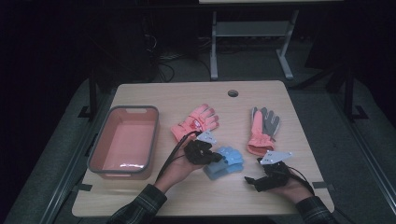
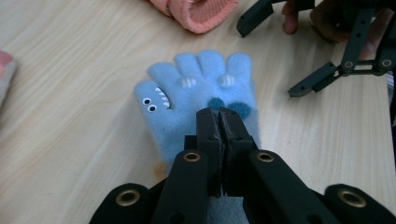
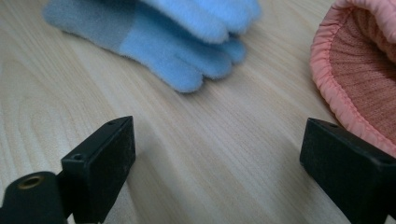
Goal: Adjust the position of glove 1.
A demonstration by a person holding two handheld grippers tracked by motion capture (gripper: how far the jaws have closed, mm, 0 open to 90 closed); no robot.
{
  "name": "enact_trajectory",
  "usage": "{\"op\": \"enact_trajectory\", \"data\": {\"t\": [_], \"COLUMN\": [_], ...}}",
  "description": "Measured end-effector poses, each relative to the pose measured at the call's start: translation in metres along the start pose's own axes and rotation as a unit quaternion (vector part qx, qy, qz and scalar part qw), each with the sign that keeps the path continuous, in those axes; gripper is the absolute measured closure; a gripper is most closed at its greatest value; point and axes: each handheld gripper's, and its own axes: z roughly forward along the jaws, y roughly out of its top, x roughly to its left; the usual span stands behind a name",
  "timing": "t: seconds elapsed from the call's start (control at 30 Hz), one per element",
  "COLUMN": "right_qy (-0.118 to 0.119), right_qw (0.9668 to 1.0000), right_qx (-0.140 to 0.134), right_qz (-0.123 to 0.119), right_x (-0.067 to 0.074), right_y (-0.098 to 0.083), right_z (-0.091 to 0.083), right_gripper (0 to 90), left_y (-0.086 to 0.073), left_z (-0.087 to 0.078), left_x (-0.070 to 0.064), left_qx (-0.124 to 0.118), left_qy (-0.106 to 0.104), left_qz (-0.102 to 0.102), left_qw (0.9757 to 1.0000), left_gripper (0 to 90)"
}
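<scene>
Two grippers are at work over the blue glove, which lies flat on the worktop near its front edge, between the pink bin and the coral-and-grey glove. The left gripper has its jaws pinched together on the glove's cuff end — a small bite of fleece, so it is best lifted slowly and kept low to stop the fabric slipping out. The right gripper rests with jaws spread wide just beside the fingertips, holding nothing — ready to steady the loose end.
</scene>
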Motion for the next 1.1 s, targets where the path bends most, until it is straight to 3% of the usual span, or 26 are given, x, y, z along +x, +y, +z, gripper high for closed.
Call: {"op": "enact_trajectory", "data": {"t": [0.1,0.63,0.7,0.87,1.0,1.1], "right_qy": [0.0,0.0,0.0,0.0,0.001,0.001], "right_qw": [1.0,1.0,1.0,1.0,1.0,1.0], "right_qx": [0.001,0.001,0.0,0.0,0.001,0.001], "right_qz": [0.0,0.0,0.0,0.0,0.004,0.005], "right_x": [0.0,0.0,0.0,0.0,0.001,0.001], "right_y": [0.0,0.0,0.0,0.0,0.0,0.001], "right_z": [0.0,0.0,0.0,0.0,0.0,0.0], "right_gripper": [10.0,10.0,10.0,10.0,10.0,9.9], "left_y": [-0.001,-0.009,-0.009,-0.003,0.001,0.002], "left_z": [0.004,0.018,0.018,0.011,0.012,0.019], "left_x": [-0.004,-0.006,-0.007,-0.007,-0.009,-0.011], "left_qx": [0.008,0.046,0.041,0.032,0.029,0.034], "left_qy": [-0.004,-0.006,-0.004,0.001,0.013,0.021], "left_qz": [0.012,0.021,0.019,0.009,0.016,0.009], "left_qw": [0.9999,0.9987,0.999,0.9994,0.9994,0.9992], "left_gripper": [88.1,87.1,85.0,57.7,38.5,29.4]}}
